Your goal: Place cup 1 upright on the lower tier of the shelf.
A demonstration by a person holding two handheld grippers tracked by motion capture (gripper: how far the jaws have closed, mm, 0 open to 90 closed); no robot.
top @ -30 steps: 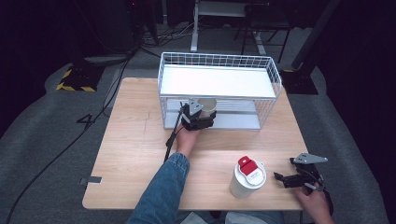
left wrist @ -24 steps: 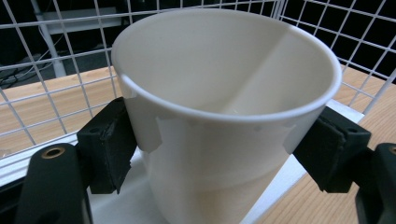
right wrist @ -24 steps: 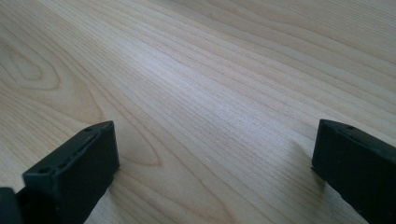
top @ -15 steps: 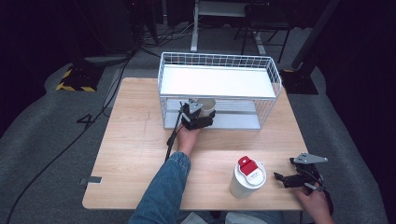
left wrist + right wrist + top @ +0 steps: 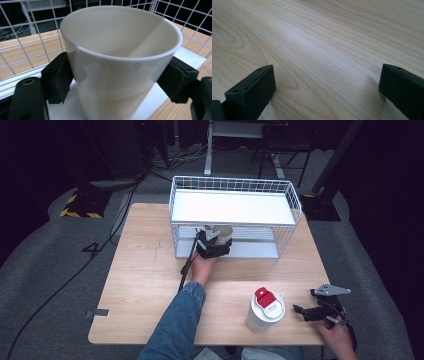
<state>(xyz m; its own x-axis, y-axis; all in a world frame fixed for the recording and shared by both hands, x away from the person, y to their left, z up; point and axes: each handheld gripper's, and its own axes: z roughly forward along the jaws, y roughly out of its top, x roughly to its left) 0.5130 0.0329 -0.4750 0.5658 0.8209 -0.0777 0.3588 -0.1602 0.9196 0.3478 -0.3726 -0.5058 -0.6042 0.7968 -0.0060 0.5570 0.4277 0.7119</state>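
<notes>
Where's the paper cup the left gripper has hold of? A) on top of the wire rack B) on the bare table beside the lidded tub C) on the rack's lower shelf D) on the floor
C: the left gripper clamps the cup under the rack's top shelf, wire mesh around it.

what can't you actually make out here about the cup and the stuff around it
- Cup base: cut off by the bottom edge in the left gripper view; hidden behind the left gripper in the high view.
- Red-lidded container: lid print too small to read in the high view.
</notes>
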